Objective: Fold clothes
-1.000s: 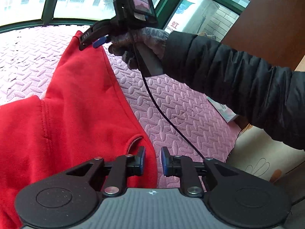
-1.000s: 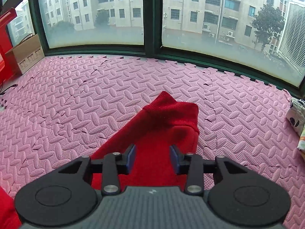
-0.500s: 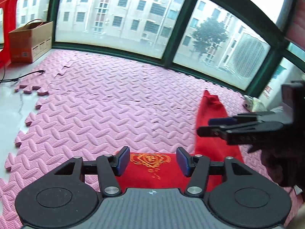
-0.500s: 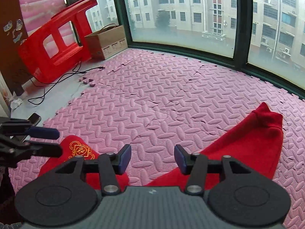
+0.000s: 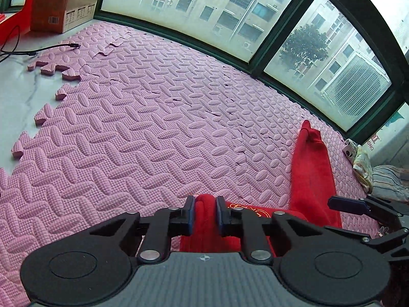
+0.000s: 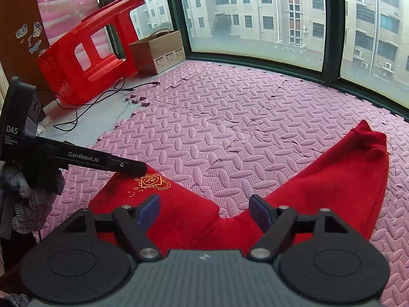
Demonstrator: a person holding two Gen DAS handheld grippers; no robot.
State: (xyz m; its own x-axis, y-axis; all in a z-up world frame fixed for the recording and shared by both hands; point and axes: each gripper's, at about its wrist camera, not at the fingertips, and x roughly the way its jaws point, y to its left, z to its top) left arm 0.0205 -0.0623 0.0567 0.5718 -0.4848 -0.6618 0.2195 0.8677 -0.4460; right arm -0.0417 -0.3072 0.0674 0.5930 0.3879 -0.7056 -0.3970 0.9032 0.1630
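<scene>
A red garment (image 6: 332, 179) with a gold embroidered emblem (image 6: 150, 182) lies on the pink foam mat (image 6: 230, 117). One sleeve stretches away to the right, and it also shows in the left wrist view (image 5: 310, 168). My left gripper (image 5: 205, 213) is shut on a bunched fold of the red garment (image 5: 204, 204) near the emblem; it also shows in the right wrist view (image 6: 133, 167). My right gripper (image 6: 204, 213) is open, low over the garment between the sleeve and the emblem part. It shows at the right edge of the left wrist view (image 5: 350, 204).
A red plastic stool (image 6: 97, 46) lies tipped beside a cardboard box (image 6: 158, 51) at the far left by the windows. Black cables (image 6: 102, 97) run over the bare floor there. Folded patterned cloths (image 5: 370, 168) sit at the mat's right side.
Both grippers swung from the sleeve end toward the emblem part. My left gripper closed on a fold of the red garment. My right gripper opened wider.
</scene>
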